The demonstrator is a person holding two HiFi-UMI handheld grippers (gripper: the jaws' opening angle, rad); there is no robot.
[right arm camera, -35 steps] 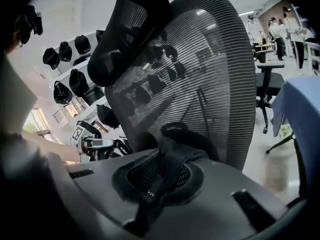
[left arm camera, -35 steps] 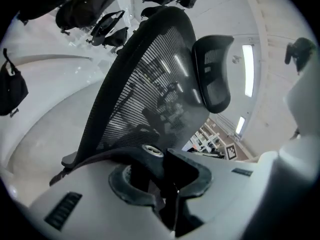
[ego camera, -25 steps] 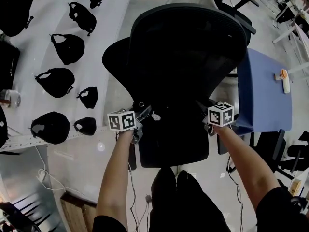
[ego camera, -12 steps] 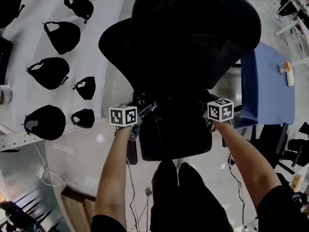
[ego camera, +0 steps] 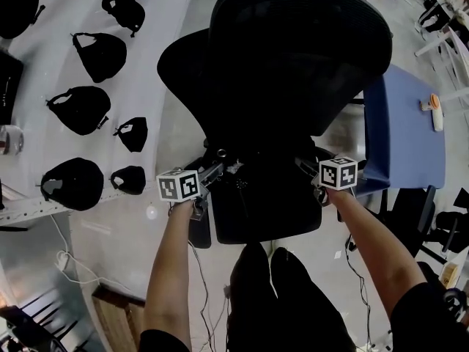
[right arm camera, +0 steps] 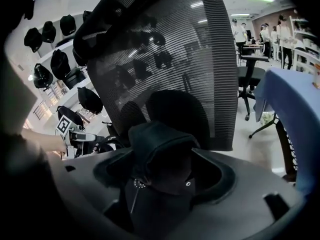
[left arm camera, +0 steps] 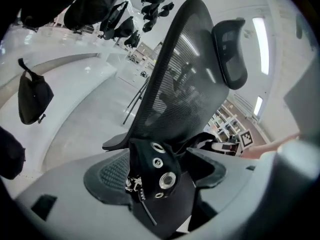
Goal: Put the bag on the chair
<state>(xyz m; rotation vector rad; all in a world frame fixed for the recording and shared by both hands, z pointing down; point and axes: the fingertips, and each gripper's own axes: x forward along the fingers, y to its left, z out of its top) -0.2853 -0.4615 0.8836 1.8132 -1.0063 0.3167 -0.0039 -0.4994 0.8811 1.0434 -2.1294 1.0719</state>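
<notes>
A black bag (ego camera: 258,185) with metal eyelets lies on the seat of the black mesh office chair (ego camera: 293,57). My left gripper (ego camera: 215,170) is at the bag's left end and my right gripper (ego camera: 303,167) at its right end. Both sets of jaws have just been opening. In the left gripper view the eyeleted end of the bag (left arm camera: 159,170) stands loose between the wide jaws of the left gripper (left arm camera: 160,186). In the right gripper view the bag's other end (right arm camera: 161,151) sits between the spread jaws of the right gripper (right arm camera: 162,181), unpressed. Black on black hides the bag's outline.
A white table (ego camera: 157,20) on the left carries several other black bags (ego camera: 80,108). A blue-topped table (ego camera: 407,138) stands at the right. Cables run over the floor (ego camera: 110,233). The person's legs (ego camera: 271,292) are close to the seat's front edge.
Both grippers' jaws have opened and let go of the bag's ends. Both hands have sunk a little toward the seat, and the left marker cube has drifted left.
</notes>
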